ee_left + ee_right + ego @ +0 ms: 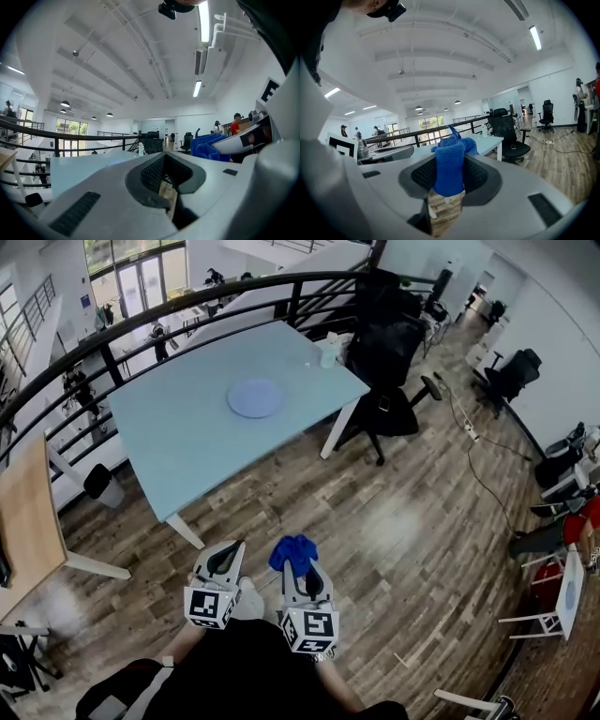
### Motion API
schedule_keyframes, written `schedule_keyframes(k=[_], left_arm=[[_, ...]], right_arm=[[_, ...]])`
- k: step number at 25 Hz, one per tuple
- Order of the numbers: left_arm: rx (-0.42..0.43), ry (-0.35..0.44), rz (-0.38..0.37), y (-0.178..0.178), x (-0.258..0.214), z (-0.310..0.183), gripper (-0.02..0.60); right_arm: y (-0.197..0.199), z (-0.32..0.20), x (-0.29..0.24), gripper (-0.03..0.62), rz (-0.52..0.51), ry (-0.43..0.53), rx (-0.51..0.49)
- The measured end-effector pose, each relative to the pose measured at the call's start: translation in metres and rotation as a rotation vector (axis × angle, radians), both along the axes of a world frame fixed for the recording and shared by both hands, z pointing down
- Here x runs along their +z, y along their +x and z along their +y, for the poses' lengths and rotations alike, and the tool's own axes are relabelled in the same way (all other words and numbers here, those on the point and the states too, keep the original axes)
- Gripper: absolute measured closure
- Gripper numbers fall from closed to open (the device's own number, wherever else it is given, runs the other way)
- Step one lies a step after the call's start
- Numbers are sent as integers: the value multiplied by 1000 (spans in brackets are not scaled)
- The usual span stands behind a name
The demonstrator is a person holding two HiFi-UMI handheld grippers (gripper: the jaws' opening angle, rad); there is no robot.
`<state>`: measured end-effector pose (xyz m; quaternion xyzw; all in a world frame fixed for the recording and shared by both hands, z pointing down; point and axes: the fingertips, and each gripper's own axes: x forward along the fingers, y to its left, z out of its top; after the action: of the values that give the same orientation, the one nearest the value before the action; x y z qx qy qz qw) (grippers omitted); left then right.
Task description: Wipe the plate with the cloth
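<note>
A pale blue round plate (254, 397) lies near the middle of a light blue table (178, 437), far ahead of both grippers. My right gripper (301, 570) is shut on a blue cloth (292, 551), which bunches out past the jaw tips. In the right gripper view the cloth (449, 169) fills the gap of that gripper (450, 161). My left gripper (223, 562) hangs beside it, shut with nothing in it. The left gripper view shows its jaws (165, 161) together, and the cloth (209, 145) just to the right. Both grippers are held over the wooden floor, well short of the table.
A small white bottle (328, 352) stands at the table's far right corner. Black office chairs (386, 362) crowd the table's right end. A black railing (141, 324) curves behind the table. A wooden desk (28, 521) sits at the left, and cables (473, 442) lie on the floor.
</note>
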<state>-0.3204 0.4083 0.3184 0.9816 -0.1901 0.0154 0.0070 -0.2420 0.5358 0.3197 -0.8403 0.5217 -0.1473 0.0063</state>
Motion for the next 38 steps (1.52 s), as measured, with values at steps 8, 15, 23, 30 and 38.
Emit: schedule_keyframes(k=[8,15,23,30,38], left_arm=[[16,27,19,48,-10,-56,580],[1,39,43,71,-12,-96,580],[-29,29,14,79,-3,-129,580],[-69,31,-7,99,4,-154,580],[-134,16,-20,142,8,-182,580]], right_arm=[[47,-58,-7,474,11,23,12],[69,-101,-3,474,6,31,-9],[80,-135,5,474,-17,24,-48],[108,-167,11,474,-30,21,-99],[158,-203,15,474,-43,3,-172]])
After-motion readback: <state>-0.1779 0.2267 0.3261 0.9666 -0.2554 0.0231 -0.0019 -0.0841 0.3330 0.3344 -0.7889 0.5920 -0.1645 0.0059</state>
